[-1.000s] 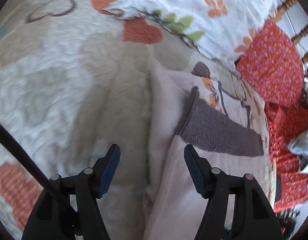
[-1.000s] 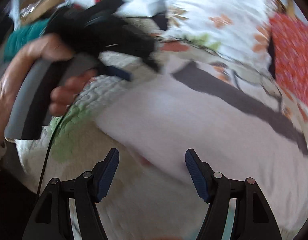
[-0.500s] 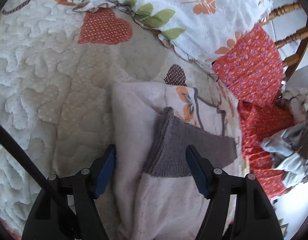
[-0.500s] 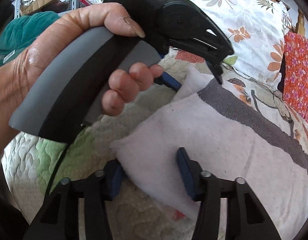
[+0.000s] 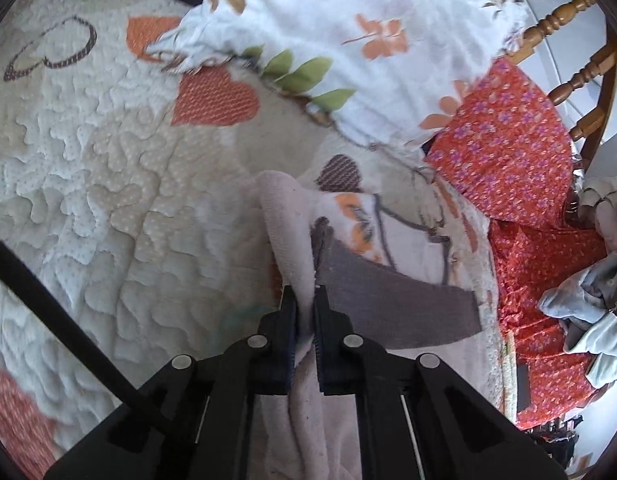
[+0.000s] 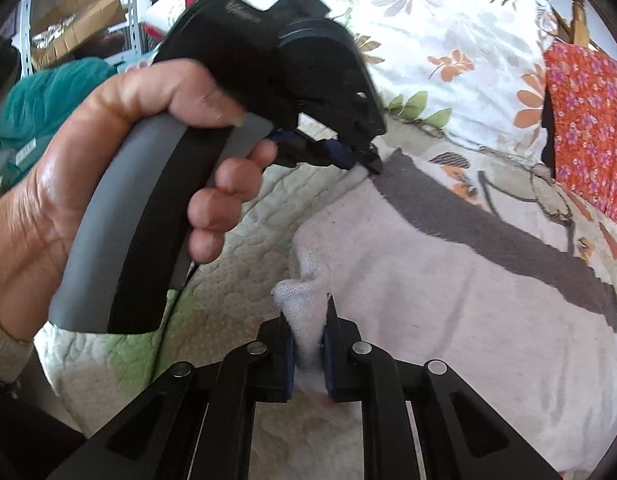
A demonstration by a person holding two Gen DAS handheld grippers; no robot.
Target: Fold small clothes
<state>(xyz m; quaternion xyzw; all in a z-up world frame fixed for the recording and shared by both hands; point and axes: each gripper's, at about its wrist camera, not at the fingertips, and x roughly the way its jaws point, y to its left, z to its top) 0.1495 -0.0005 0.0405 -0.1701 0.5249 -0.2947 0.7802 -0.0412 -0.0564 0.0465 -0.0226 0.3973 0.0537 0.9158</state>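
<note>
The pale pink fleece garment with a grey knitted band (image 5: 392, 304) lay on the cream quilted bedspread with orange hearts (image 5: 108, 184), just beside the white floral pillow (image 5: 348, 40) and the red flowered fabric (image 5: 508, 168).

**Jaw state.** The left gripper (image 5: 305, 304) had its jaws drawn narrow on the raised left edge of the garment, next to the grey band. The right gripper (image 6: 308, 328) had its jaws pinched on a near corner, where a white inner layer showed between them. The left hand (image 6: 108, 184) held the left gripper's grey and black handle.

**Risks.**
- The right jaws appeared to hold only a small bunch of cloth at the corner. A pull could slip it free and drop that side.
- The fleece was thick and doubled over. If either grip had taken one layer only, the layers could separate and the fold would skew.
- Unequal lift between the two grippers would set the edge crooked against the grey band.
- The bedspread is soft. A low drag could ruck it and crease the garment.

**Markings.** Embossed lettering sat on the top of the left gripper's black housing, but blur made it unreadable. No other writing could be read.
</note>
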